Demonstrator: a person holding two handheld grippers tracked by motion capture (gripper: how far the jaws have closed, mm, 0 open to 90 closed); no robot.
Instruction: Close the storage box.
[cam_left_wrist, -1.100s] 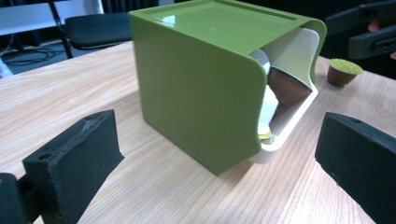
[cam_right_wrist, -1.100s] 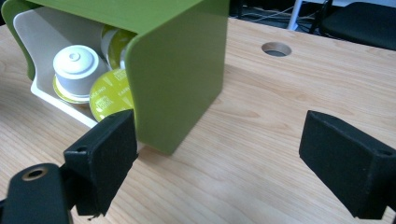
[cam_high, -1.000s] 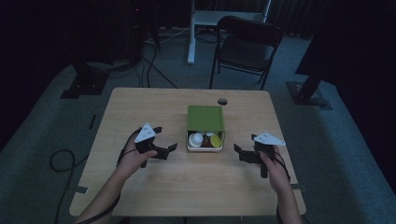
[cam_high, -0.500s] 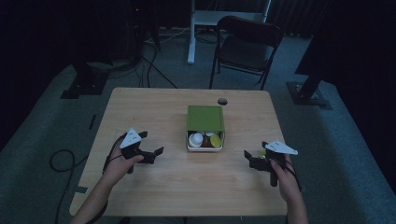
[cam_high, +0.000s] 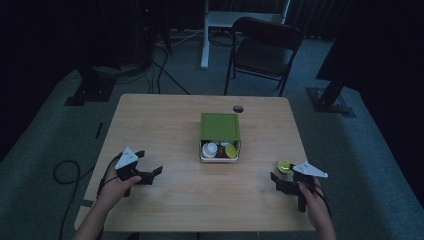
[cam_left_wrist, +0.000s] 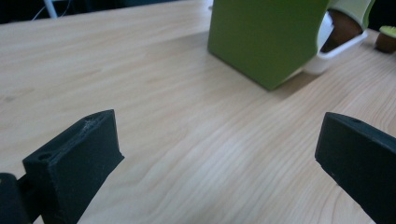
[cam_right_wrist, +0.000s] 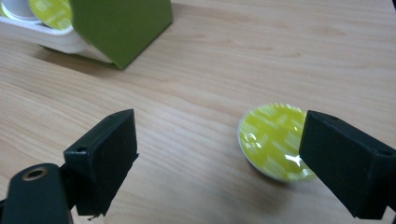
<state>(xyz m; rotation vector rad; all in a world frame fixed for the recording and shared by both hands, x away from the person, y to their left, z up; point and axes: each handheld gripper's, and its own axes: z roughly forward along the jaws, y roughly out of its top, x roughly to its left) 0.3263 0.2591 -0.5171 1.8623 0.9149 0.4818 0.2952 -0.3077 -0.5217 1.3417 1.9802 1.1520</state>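
Both grippers (cam_high: 156, 172) (cam_high: 276, 180) nearer; capsule (cam_right_wrist: 275, 140) beside right jaws.

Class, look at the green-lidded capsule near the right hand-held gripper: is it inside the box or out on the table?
Out. The capsule sits foil-up on the bare table, apart from the green box, between the right hand-held gripper's open jaws, ungripped.

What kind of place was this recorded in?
Probably a dim lab or studio set up for recording: a bare wooden table, stand bases and loose cables on carpet, and a folding chair behind.
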